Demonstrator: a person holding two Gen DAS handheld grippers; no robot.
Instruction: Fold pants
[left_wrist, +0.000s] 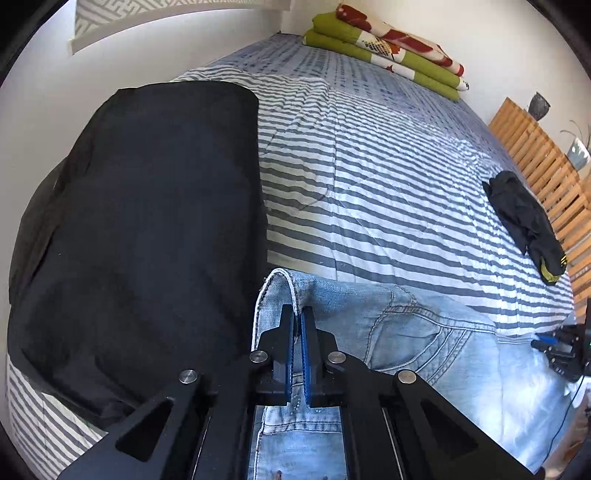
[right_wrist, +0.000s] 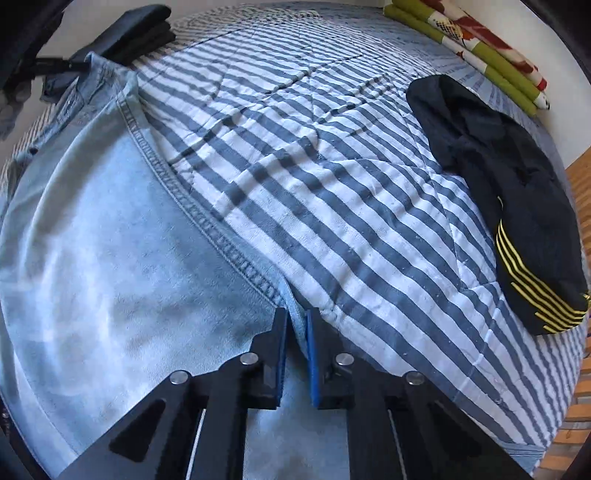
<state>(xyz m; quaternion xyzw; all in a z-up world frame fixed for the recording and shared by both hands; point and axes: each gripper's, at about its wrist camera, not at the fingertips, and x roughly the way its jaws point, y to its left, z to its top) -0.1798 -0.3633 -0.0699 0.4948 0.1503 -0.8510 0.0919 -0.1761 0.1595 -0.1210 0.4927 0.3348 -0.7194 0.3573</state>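
Two grippers are shown pinching light-blue jeans (right_wrist: 110, 258) spread on a bed (left_wrist: 369, 177) covered in a grey-and-white striped quilt.

Bed: its striped surface fills both views. A wall bounds the far end, and a slatted wooden frame (left_wrist: 532, 155) runs along the right side in the left wrist view.

Jeans: laid flat along the near edge of the bed. The waistband end, with a back pocket and stitched seams, is seen in the left wrist view; a leg with a stitched side seam is seen in the right wrist view.

Black folded garment (left_wrist: 140, 229): laid on the quilt at the left side of the bed, its edge just beside the waistband.

Folded blanket (left_wrist: 388, 48): green, white and red, stacked at the far end against the wall.

Black crumpled garment (right_wrist: 509, 195): marked with yellow stripes, laid near the right edge of the bed, well apart from the jeans.

Left gripper (left_wrist: 298, 325): jaws closed to a narrow slit, with a raised fold of the waistband edge clamped between the blue pads.

Right gripper (right_wrist: 297, 325): jaws nearly closed, with a pinch of denim at the leg's seam edge held between the blue pads, where the jeans meet the quilt.
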